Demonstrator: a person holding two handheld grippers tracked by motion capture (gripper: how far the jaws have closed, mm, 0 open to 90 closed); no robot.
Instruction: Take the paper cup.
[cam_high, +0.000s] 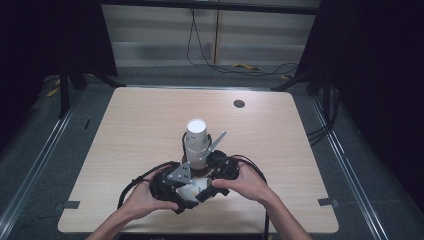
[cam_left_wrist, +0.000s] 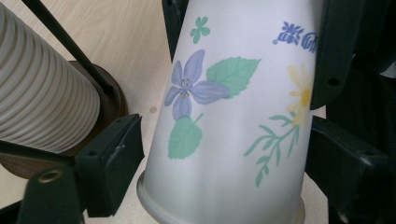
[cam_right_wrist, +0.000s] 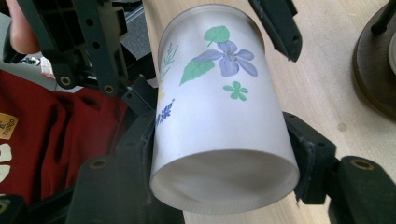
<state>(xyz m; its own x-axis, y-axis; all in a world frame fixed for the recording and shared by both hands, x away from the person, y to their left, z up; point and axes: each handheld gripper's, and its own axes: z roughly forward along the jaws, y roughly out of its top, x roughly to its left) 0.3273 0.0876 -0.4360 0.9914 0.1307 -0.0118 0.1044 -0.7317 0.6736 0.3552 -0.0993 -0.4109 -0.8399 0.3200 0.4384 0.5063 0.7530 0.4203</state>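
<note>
Paper cup (cam_right_wrist: 219, 116), floral, light and crushable, clamped gently mid-wall by both the left hand-held gripper (cam_left_wrist: 219, 163) and the right hand-held gripper (cam_right_wrist: 224, 154), beside the cup stack (cam_high: 196, 142).

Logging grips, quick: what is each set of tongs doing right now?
Left tongs: closed on the flowered paper cup.
Right tongs: closed on the same cup.

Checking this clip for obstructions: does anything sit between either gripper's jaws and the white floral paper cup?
Nothing visible does. The right gripper has its pads pressed straight on the white floral paper cup near its base, and the left gripper clamps it near the rim. The ribbed stack of paper cups on its dark round base stands beside, apart.
</note>
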